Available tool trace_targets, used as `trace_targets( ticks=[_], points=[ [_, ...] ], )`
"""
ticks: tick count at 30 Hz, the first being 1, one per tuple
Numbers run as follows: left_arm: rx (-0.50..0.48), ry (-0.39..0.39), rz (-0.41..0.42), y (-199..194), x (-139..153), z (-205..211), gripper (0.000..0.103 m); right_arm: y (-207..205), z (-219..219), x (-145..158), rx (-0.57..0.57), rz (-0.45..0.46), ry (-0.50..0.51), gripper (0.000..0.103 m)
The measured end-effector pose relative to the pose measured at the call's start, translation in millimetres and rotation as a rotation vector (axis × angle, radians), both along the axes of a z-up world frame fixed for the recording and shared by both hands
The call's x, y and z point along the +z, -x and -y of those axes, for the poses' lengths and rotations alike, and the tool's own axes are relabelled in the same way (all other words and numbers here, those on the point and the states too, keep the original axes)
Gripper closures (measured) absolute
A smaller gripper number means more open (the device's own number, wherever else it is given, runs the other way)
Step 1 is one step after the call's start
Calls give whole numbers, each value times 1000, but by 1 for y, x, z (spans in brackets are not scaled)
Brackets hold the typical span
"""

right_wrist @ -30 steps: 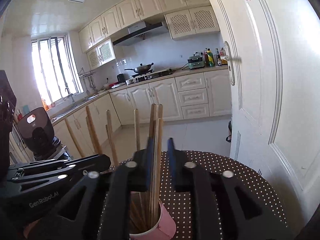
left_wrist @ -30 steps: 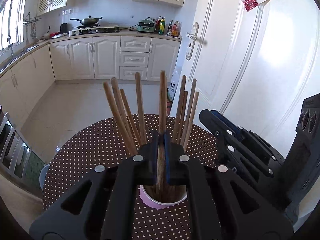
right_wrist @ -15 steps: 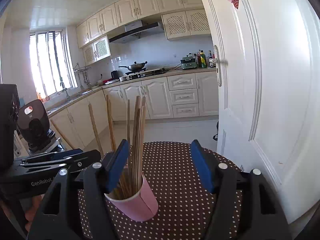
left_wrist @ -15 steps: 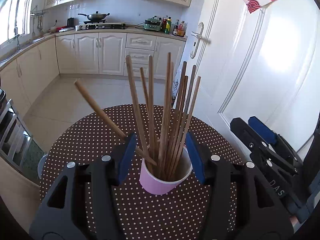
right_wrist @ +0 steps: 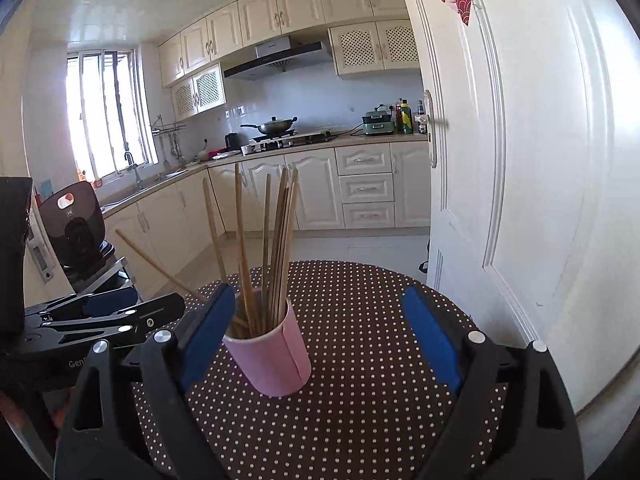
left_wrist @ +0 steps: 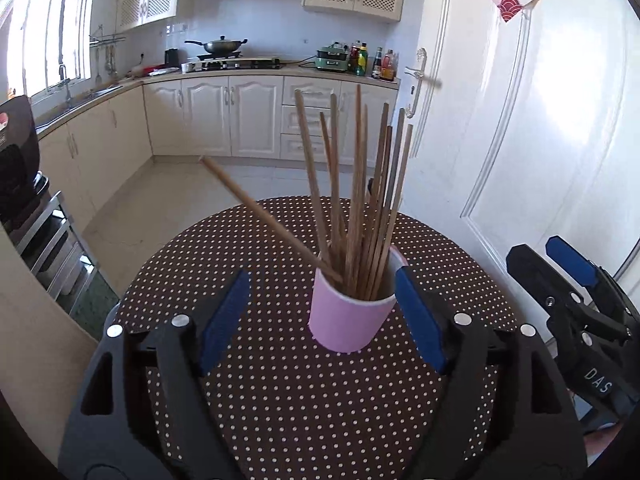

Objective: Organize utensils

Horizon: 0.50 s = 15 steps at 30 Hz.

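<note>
Pink cup (left_wrist: 352, 312) stood upright on the dotted bench (left_wrist: 280, 400), full of chopsticks (left_wrist: 360, 200); one stick leaned far out to the left. Left claw (left_wrist: 320, 320) gaped, having just been opening, nothing gripped, cup between its pads untouched. Right claw (right_wrist: 320, 344) likewise just opened wide, cup near its left pad, not held.

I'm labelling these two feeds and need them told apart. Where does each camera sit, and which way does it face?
Left wrist: on the left gripper, looking down past its open jaws at the pink cup of chopsticks; the right gripper shows at right.
Right wrist: on the right gripper, jaws open, cup left of centre; the left gripper shows at left.
Shared: cup, chopsticks, dotted table, kitchen, door.
</note>
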State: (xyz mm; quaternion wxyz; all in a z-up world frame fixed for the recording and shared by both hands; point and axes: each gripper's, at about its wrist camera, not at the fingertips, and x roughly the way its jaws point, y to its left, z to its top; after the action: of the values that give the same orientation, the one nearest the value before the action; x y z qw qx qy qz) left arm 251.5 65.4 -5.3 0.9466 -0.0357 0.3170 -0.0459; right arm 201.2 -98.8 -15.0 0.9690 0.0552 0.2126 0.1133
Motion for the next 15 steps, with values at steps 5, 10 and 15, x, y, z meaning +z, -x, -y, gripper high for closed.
trace_targets(
  ticks=[5, 10, 15],
  points=[
    [40, -46, 40, 18, 0, -2, 23, 18, -2, -4, -9, 19, 14, 10],
    [68, -58, 93, 40, 3, -6, 16, 30, -4, -6, -1, 16, 10, 9],
    [65, -66, 136, 60, 2, -4, 13, 45, -5, -7, -13, 38, 29, 8]
  ],
)
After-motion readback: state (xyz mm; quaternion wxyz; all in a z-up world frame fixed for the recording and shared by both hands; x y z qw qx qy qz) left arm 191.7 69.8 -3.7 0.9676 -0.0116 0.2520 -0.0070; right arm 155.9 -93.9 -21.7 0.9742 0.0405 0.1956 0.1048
